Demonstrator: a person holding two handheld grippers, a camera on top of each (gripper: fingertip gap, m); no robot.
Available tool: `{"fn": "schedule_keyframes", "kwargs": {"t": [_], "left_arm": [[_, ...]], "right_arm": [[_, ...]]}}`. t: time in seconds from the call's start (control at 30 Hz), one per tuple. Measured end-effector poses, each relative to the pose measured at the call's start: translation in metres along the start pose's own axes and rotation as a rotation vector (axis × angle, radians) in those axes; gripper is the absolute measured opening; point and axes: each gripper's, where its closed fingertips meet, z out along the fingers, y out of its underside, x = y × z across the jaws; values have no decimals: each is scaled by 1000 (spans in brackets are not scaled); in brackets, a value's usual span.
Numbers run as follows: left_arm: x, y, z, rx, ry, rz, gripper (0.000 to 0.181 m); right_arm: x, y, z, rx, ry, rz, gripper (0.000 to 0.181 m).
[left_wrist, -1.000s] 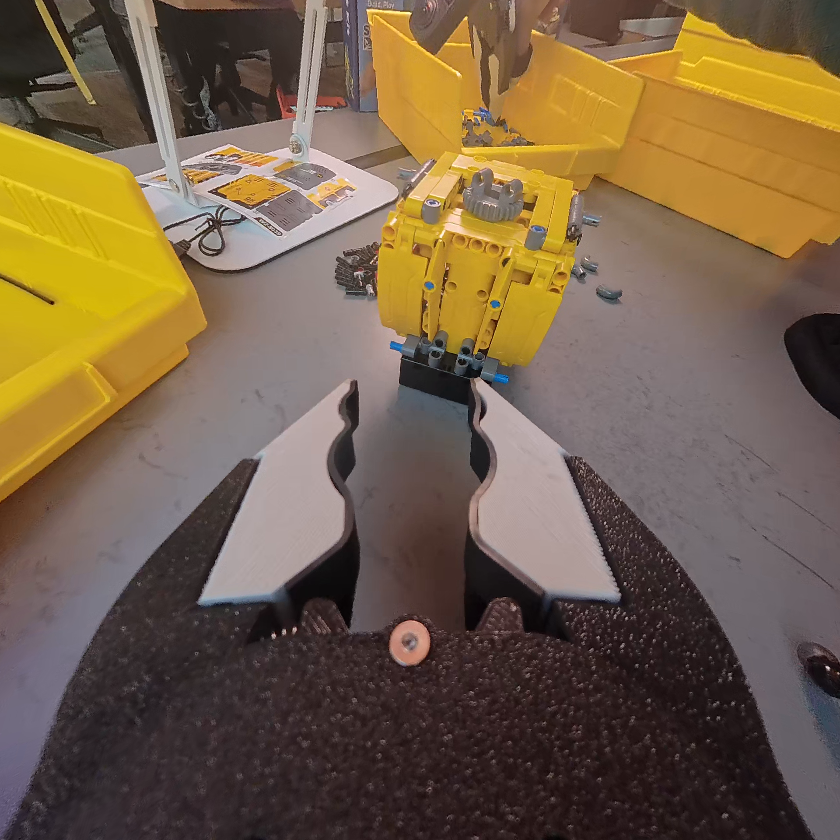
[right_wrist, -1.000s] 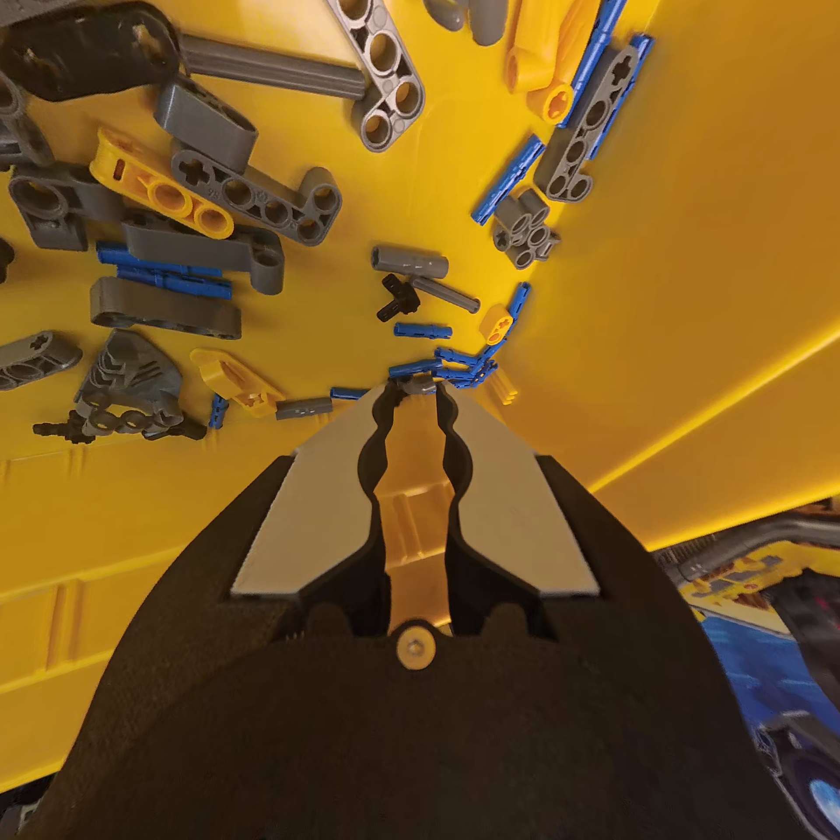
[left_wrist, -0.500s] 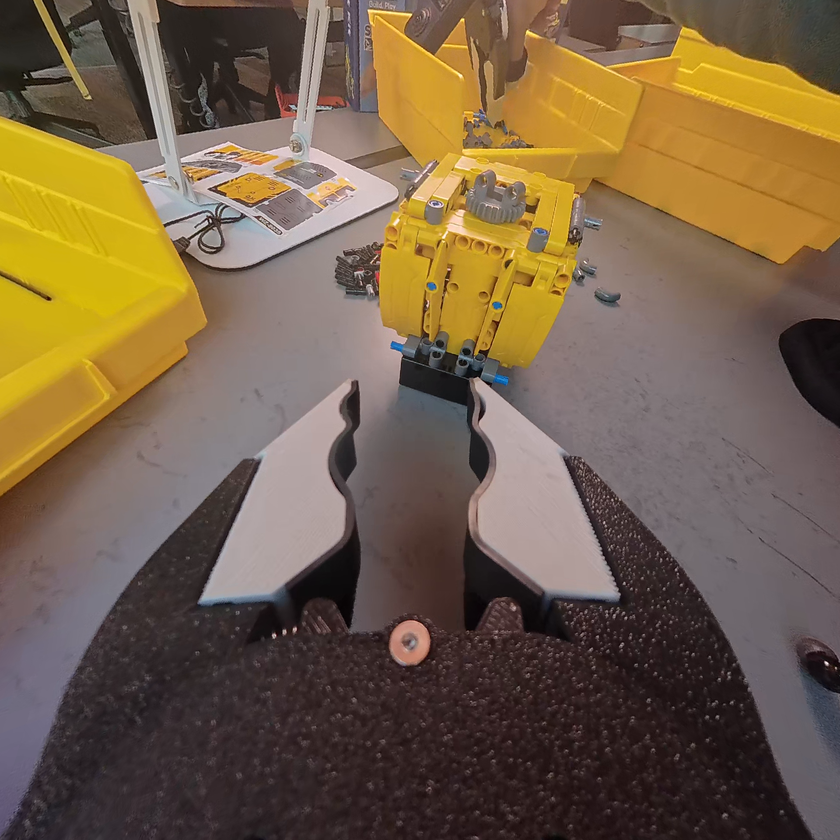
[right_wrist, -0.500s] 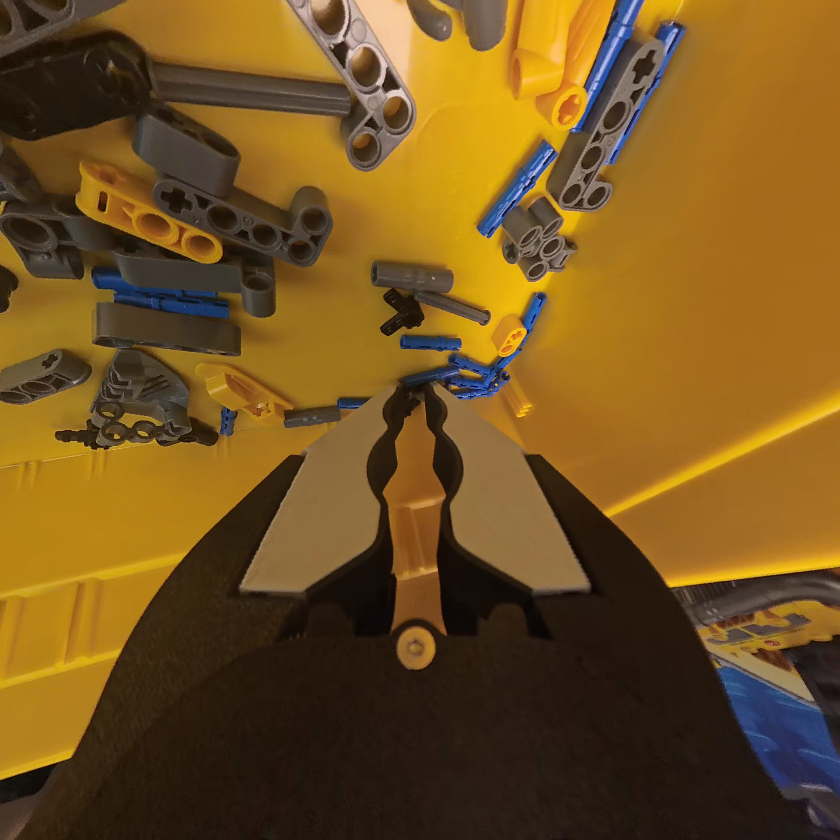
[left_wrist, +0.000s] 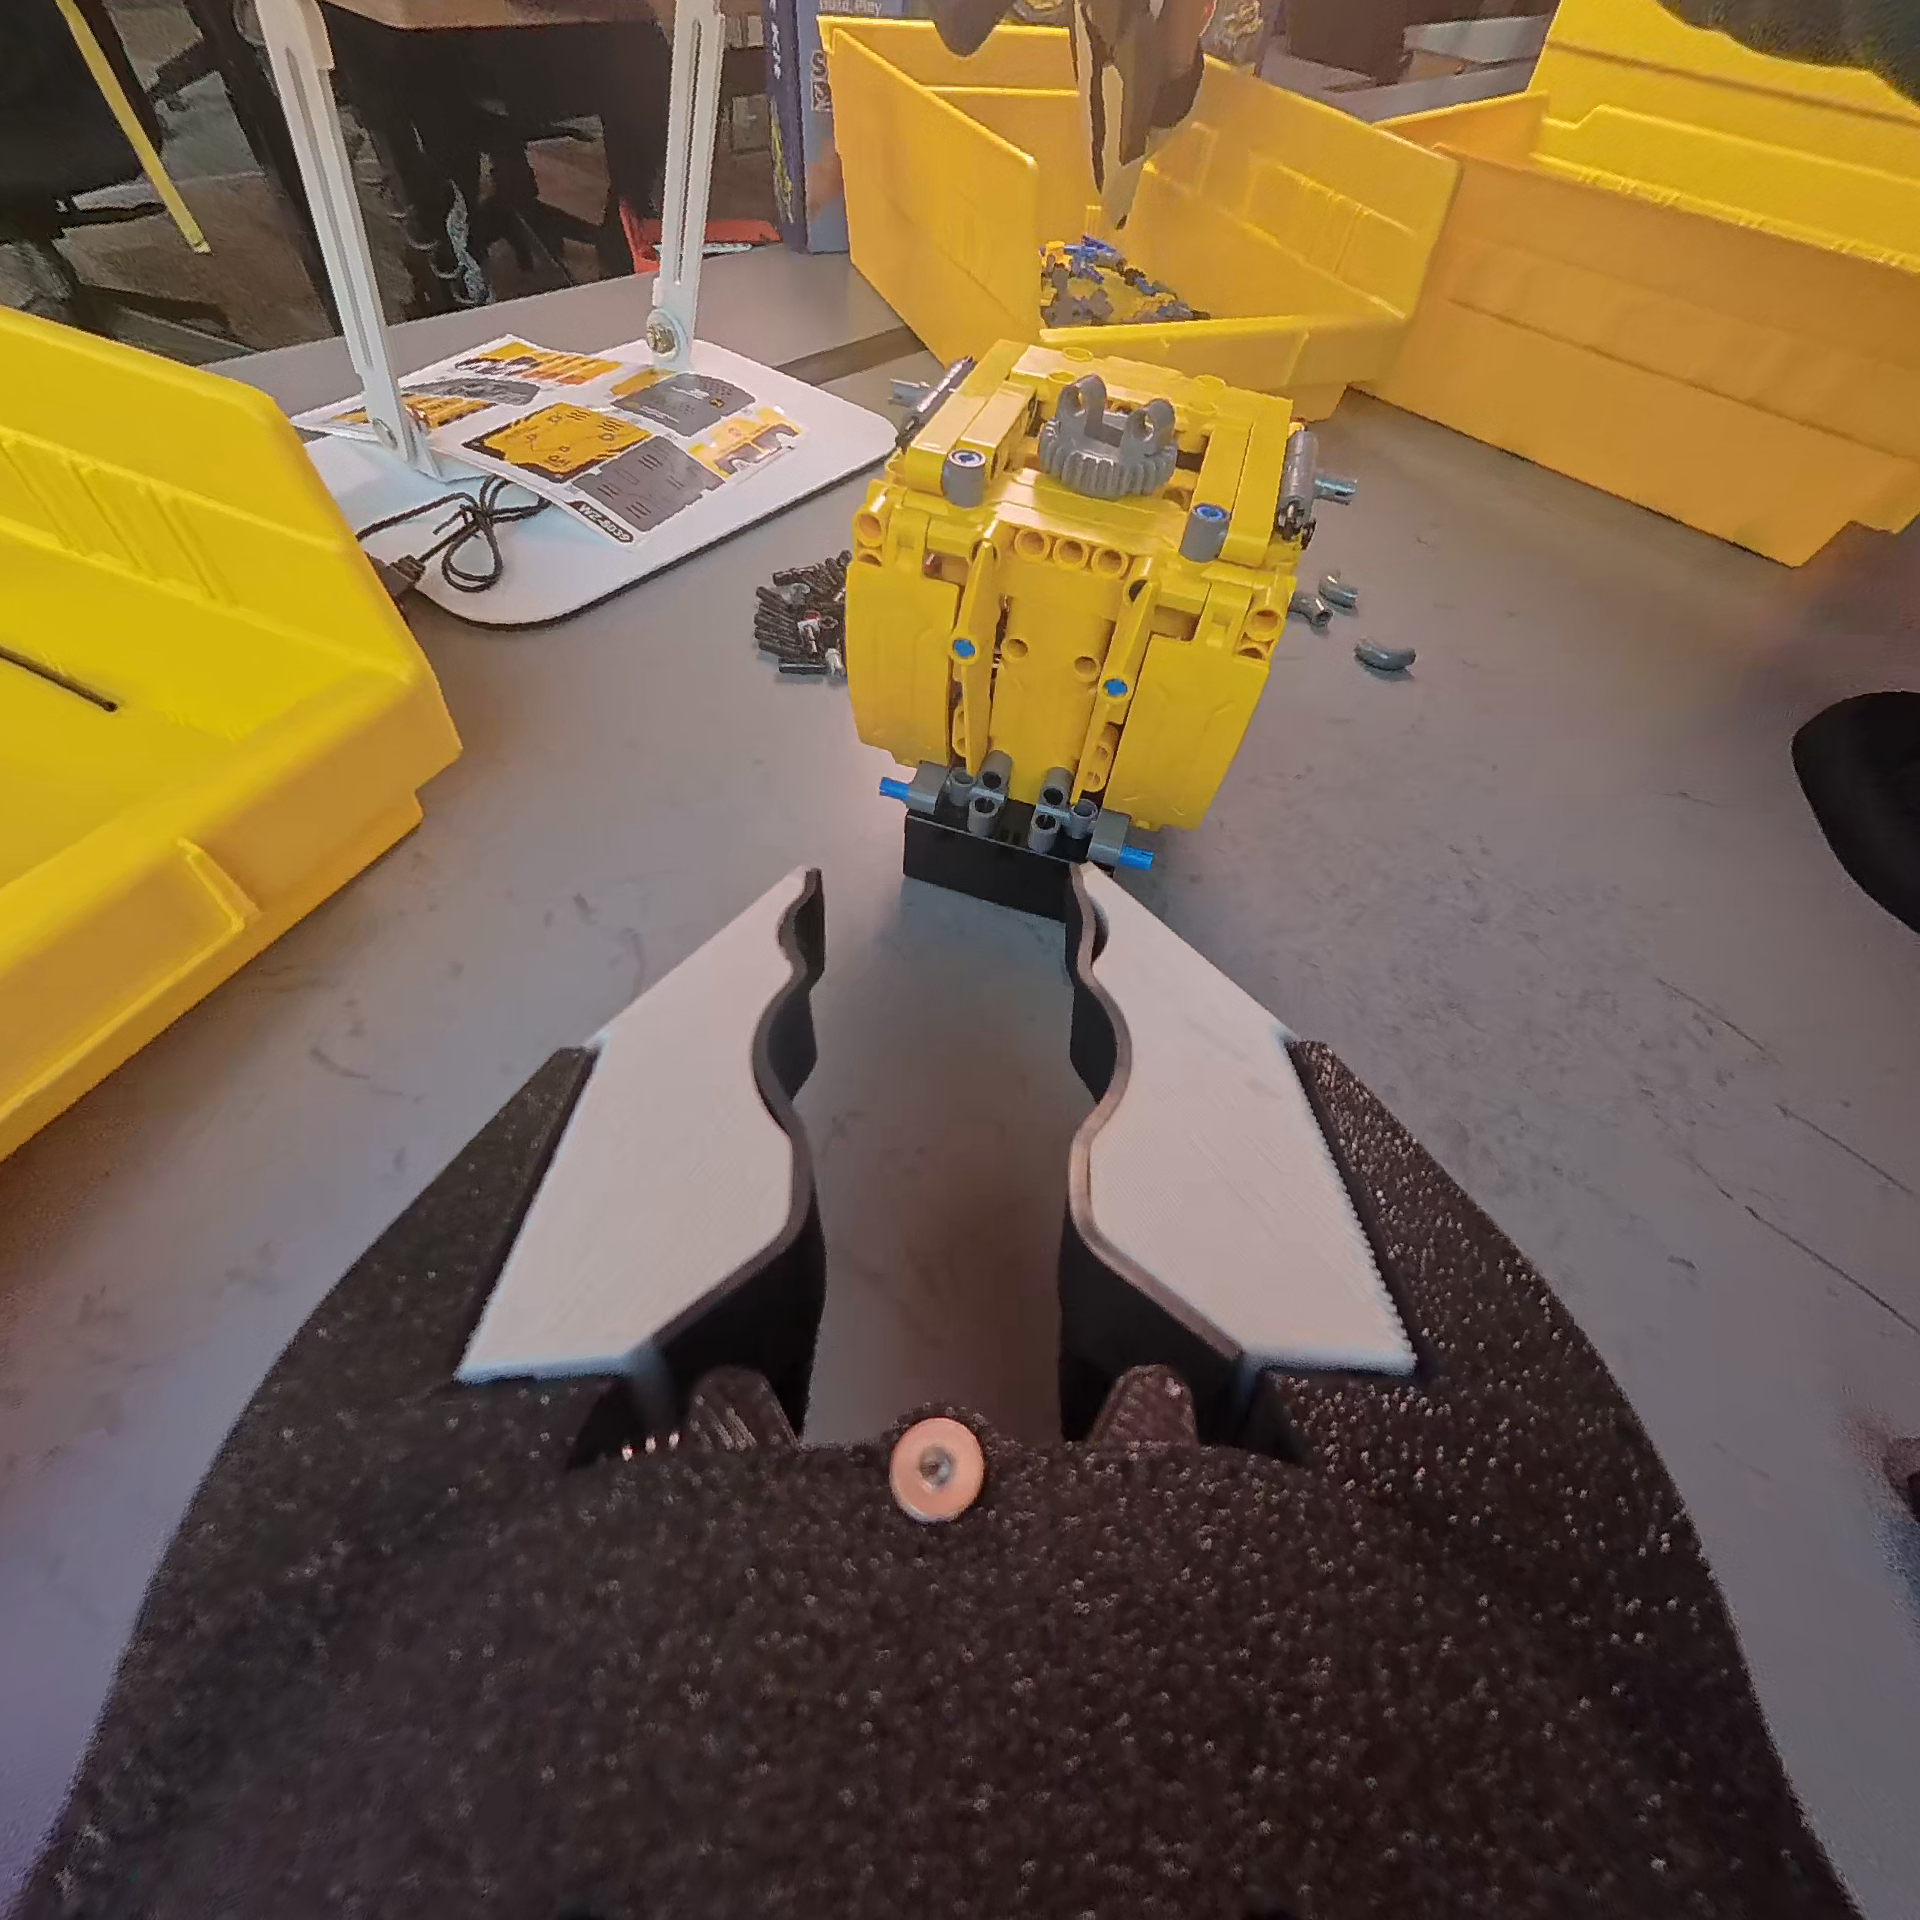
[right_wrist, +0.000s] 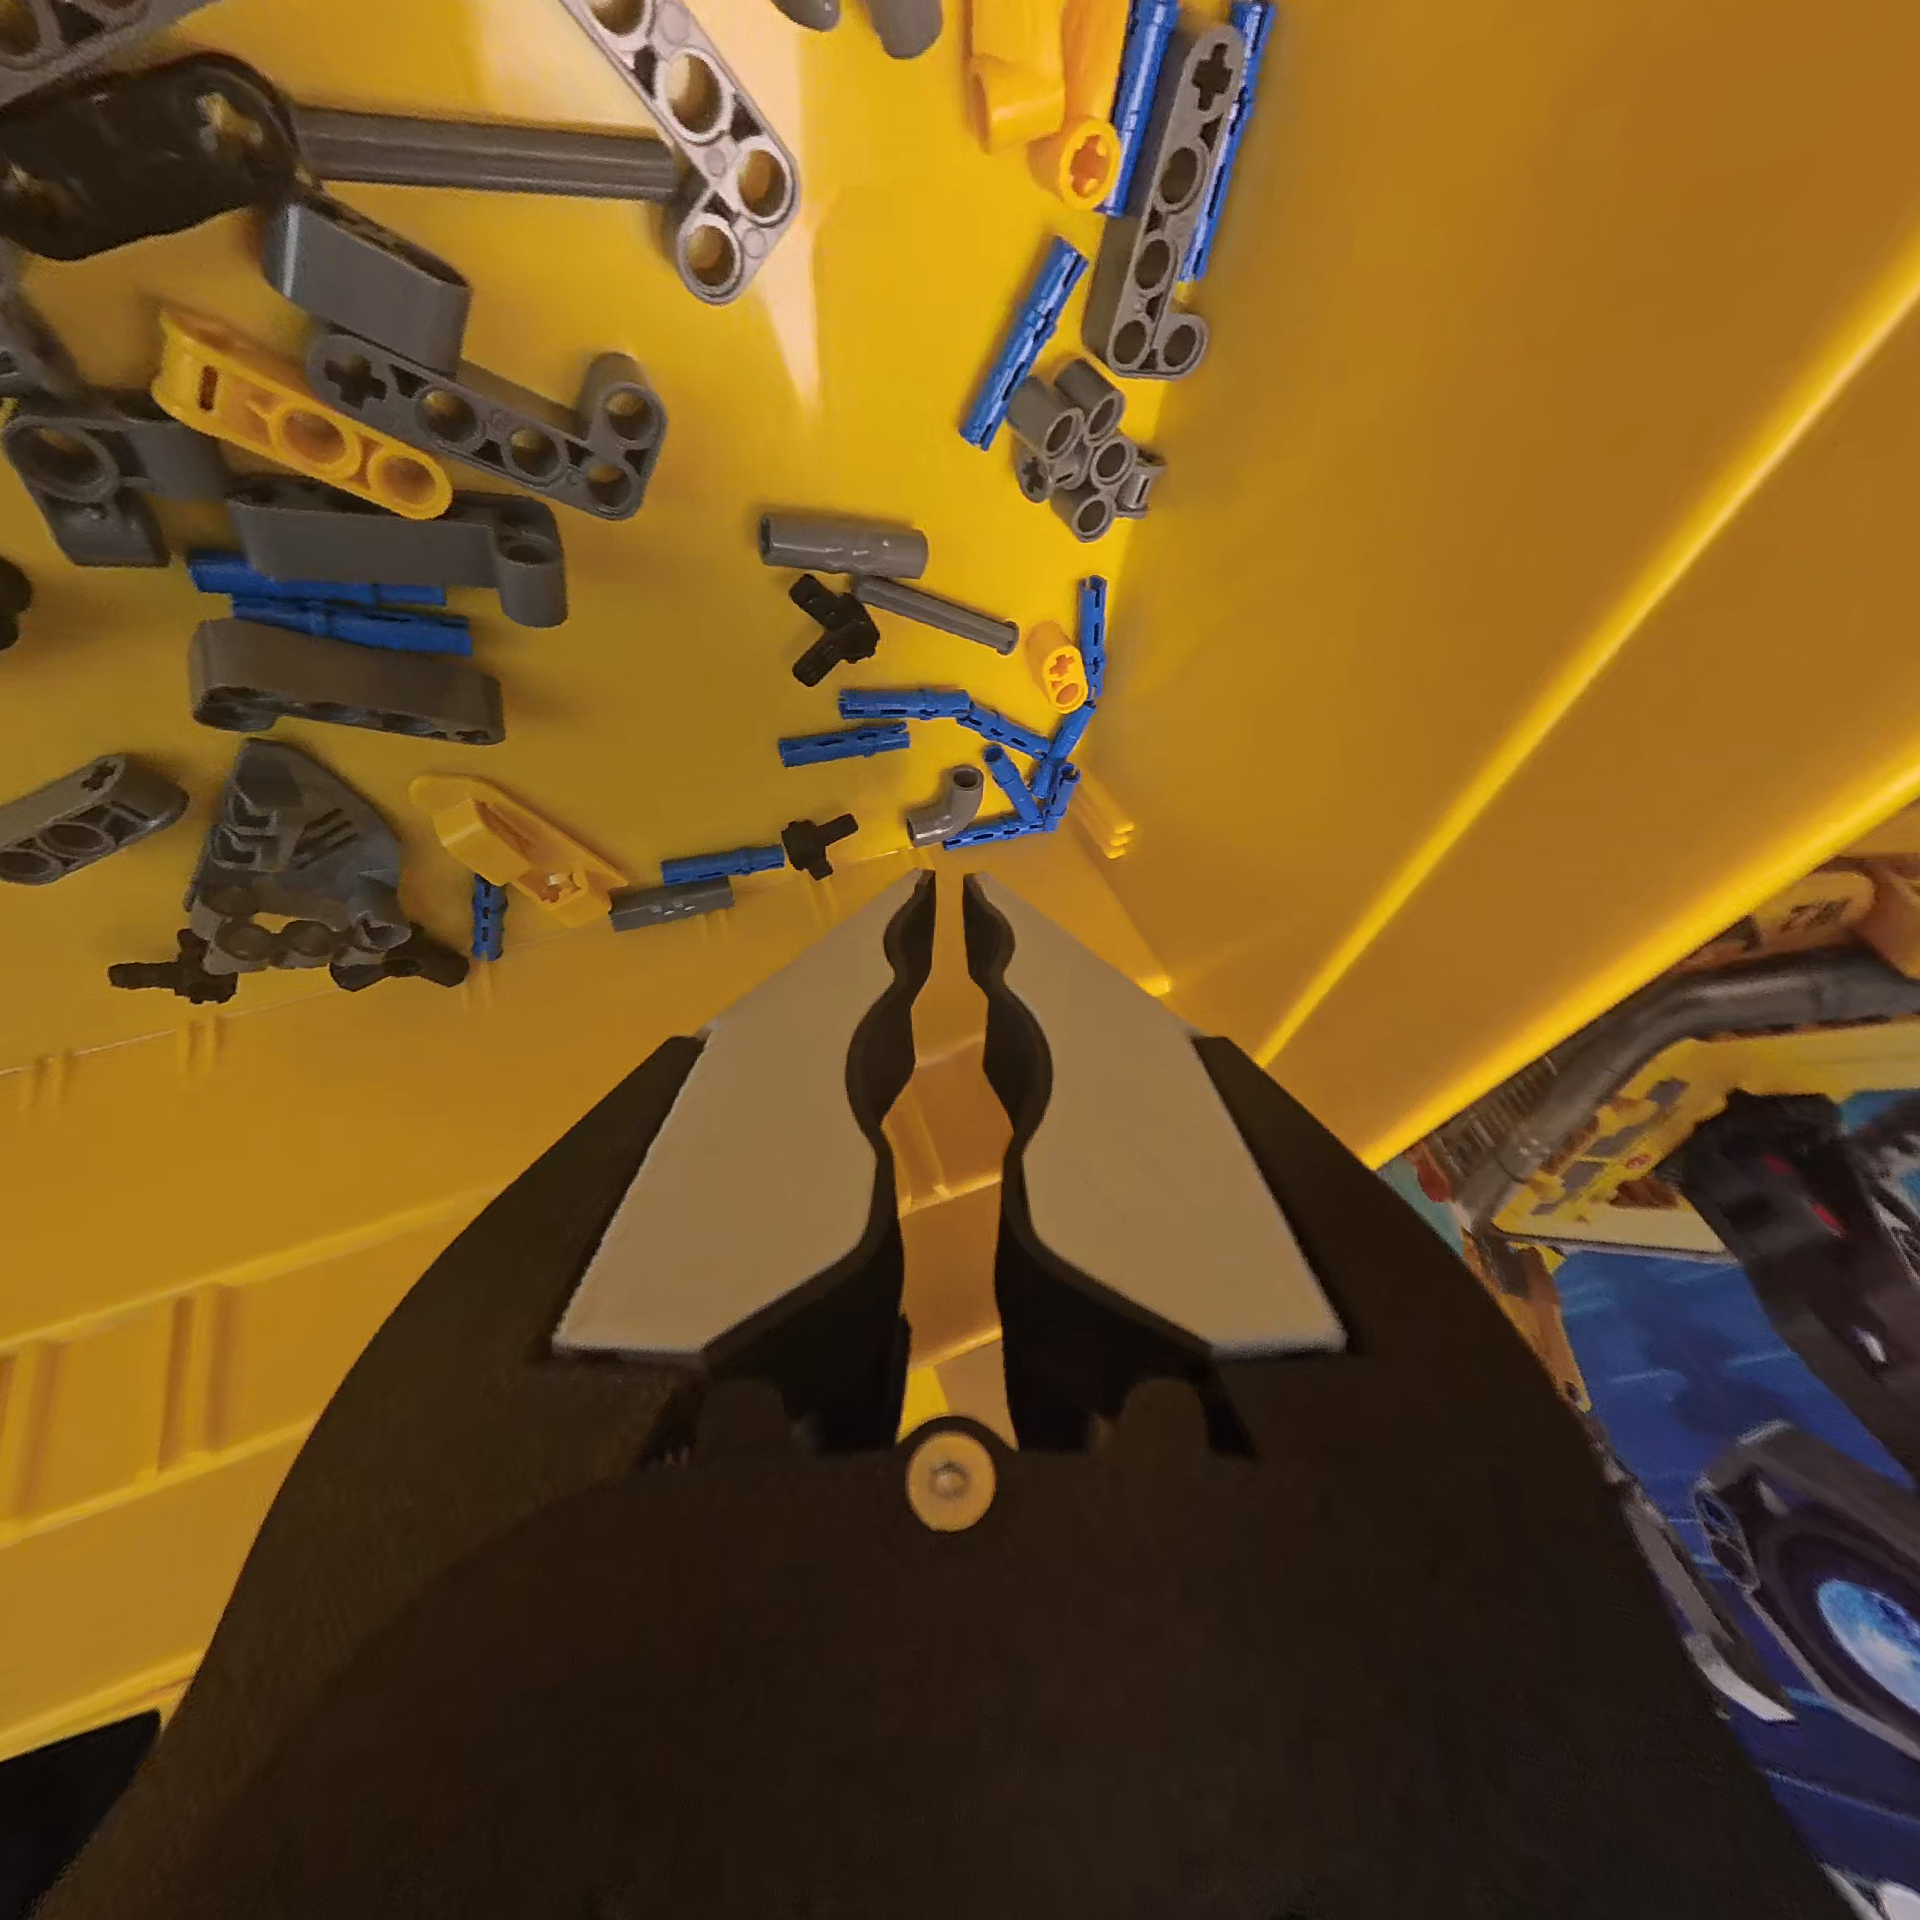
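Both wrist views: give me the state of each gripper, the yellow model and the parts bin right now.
left gripper: open, empty, just short of the model's black base.
right gripper: nearly shut, empty, above loose pieces.
yellow brick model: upright on the table, untouched.
yellow bin: holds scattered grey, blue, yellow pieces.

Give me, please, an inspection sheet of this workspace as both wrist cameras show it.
Surface: grey table, scuffed.
Job's things: yellow brick model upright on a black base; loose grey, blue and yellow pieces in the yellow bin, among them a grey elbow piece.
Clutter: black pins beside the model; sticker sheets on a white stand base; further yellow bins.
Grippers: left gripper open, empty, just short of the model's base; right gripper nearly closed, empty, tips near the elbow piece.
Cables: black cord coiled on the stand base.
Surroundings: printed box beside the bin.
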Motion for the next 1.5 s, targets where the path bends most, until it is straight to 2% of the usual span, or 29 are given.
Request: {"fn": "schedule_keyframes", "kwargs": {"t": [0.13, 0.27, 0.53, 0.67, 0.77, 0.87, 0.93, 1.0, 1.07, 1.13, 1.2, 1.3, 1.4, 1.5], "left_arm": [[-1, 1, 0, -4, -4, -5, 45], [-3, 1, 1, -4, -1, -26, 45], [-1, 0, 0, -1, 15, -22, 45], [0, 1, 0, -6, 15, -17, 45], [-1, 1, 0, -4, 14, -25, 45], [-1, 0, 0, -3, 8, -16, 45], [0, 0, 0, -3, -2, 3, 46], [2, 1, -1, -8, -12, 29, 47], [5, -1, -2, -3, -19, 54, 48], [9, -5, -3, 9, -22, 78, 48], [13, -8, -5, 20, -23, 98, 49], [17, -12, -7, 35, -30, 124, 49], [19, -16, -10, 50, -36, 141, 49], [19, -18, -12, 55, -45, 154, 48]], "right_arm": [[6, 0, 10, -23, 11, 23, 12], [0, -2, 21, -64, -39, 4, 14], [-5, -2, 26, -83, -156, -12, 8], [-6, -3, 24, -71, -147, -23, 8], [-13, -7, 7, -20, -126, -51, 8], [-26, -11, -33, 75, -65, -104, 8], [-51, -19, -73, 204, -33, -154, 8], [-91, -30, -121, 375, -10, -198, 8], [-148, -40, -165, 550, -27, -242, 8], [-214, -44, -189, 664, -78, -300, 8], [-272, -43, -192, 712, -116, -343, 8], [-330, -42, -170, 711, -148, -337, 8], [-358, -46, -154, 733, -173, -281, 8], [-370, -53, -154, 792, -213, -201, 8]]}}
